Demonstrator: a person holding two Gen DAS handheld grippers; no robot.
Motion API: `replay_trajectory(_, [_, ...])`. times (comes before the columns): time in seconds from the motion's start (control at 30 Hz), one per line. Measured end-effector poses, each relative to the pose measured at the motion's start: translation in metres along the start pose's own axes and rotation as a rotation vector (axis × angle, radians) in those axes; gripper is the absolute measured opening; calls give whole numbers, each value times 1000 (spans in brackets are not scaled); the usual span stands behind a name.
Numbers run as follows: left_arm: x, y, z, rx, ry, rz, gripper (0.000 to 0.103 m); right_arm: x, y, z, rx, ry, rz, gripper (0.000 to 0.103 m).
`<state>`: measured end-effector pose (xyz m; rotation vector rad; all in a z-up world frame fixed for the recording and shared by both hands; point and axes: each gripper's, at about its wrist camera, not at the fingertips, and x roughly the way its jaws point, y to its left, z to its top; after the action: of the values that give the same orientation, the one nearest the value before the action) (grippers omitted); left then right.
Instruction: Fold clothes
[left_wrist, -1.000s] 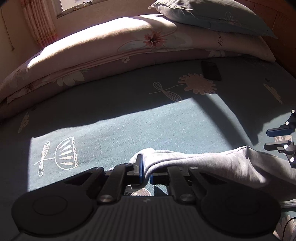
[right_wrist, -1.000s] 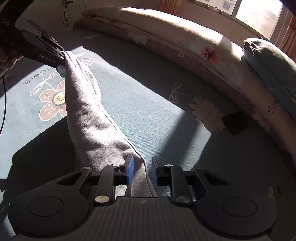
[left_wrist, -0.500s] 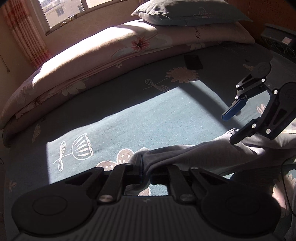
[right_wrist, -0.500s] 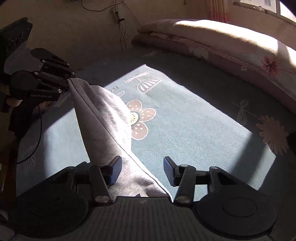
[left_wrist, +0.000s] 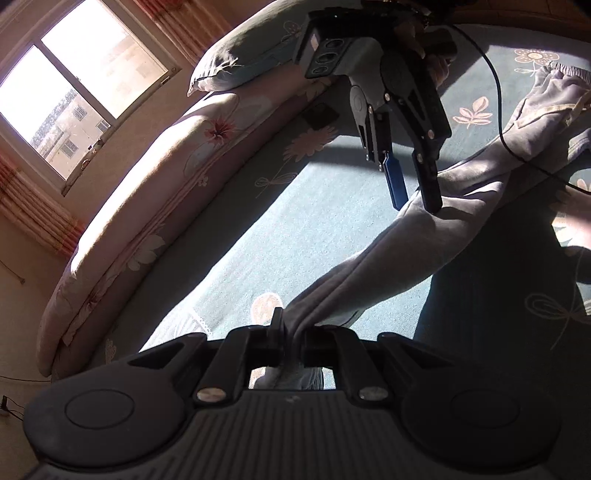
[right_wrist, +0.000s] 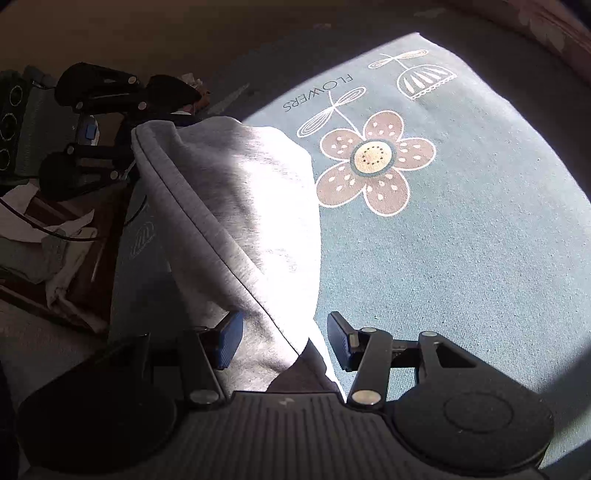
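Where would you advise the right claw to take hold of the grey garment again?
Grip the seamed edge of the grey garment lying between the open right claw, coming from above. The left claw holds the far end taut, so that ridge stands raised off the bedsheet.

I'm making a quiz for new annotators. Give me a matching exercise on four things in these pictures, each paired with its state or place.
Things:
1. left gripper
2. right gripper
3. grey garment
4. pillow

States:
A. open, fabric between its fingers
B. on top of the rolled quilt
C. shut on fabric
D. stretched between the two grippers

Pairs: 1-C, 2-A, 3-D, 4-B
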<state>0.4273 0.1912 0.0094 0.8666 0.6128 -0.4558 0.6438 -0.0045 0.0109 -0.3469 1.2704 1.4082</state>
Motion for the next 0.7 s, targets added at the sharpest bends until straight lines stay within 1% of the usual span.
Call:
replay_trajectory(0.03, [-3,-13,-11,39,6,0,6,8,1,0,-9,24,9,55])
replay_trajectory(0.1, [-3,-33,-29,56,53,-26,6,29,6,-3,-40,78,27,55])
replay_trajectory(0.2, [-1,-60,-53,103,109,-85,6,52,21,-5,-107,148,34,55])
replay_trajectory(0.27, [1,-75,-63,126,126,-111,6,62,35,-7,-164,193,35,55])
replay_trajectory(0.3, [2,-82,-67,138,131,-116,6,68,44,-7,-195,229,45,55])
replay_trajectory(0.33, [4,-87,-70,148,137,-119,6,73,54,-8,-231,274,65,55])
replay_trajectory(0.43, [9,-94,-75,132,148,-130,7,84,77,-11,-311,396,155,55])
replay_trajectory(0.47, [10,-94,-75,127,149,-129,7,87,83,-12,-336,413,162,55])
replay_trajectory(0.6, [12,-93,-75,118,138,-116,7,99,84,-11,-358,375,70,55])
replay_trajectory(0.7, [6,-94,-75,121,126,-108,7,109,82,-7,-362,332,25,55])
